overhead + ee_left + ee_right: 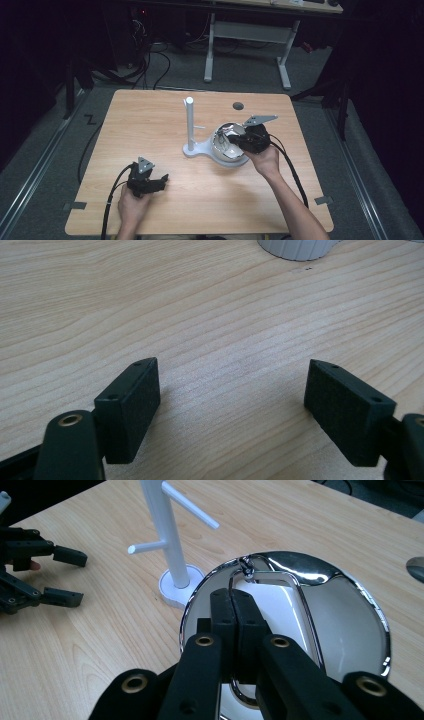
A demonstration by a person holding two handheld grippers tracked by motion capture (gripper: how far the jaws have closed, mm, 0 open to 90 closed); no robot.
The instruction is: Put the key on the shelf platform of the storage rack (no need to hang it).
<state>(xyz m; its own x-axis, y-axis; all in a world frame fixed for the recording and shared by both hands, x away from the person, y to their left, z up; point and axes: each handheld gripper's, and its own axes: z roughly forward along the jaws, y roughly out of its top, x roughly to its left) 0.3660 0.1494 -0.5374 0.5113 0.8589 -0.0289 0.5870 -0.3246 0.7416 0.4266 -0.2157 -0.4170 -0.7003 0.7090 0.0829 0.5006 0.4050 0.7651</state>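
The right gripper (pixel 235 605) has its jaws pressed together on the thin wire handle (pixel 265 577) of a shiny metal lid (pixel 229 145), which lies right of centre on the table (pixel 150 120), just right of a white stand (pixel 190 125). The left gripper (pixel 150 184) rests near the table's near-left edge, jaws spread wide over bare wood.

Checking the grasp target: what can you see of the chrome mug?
The mug is mirror-bright, chrome-looking metal, with a thin wire loop handle hinged at the rim. It sits on the table against the white rack's base, tilt unclear. The right gripper is shut on the handle's wire. The left gripper is open and apart from it.
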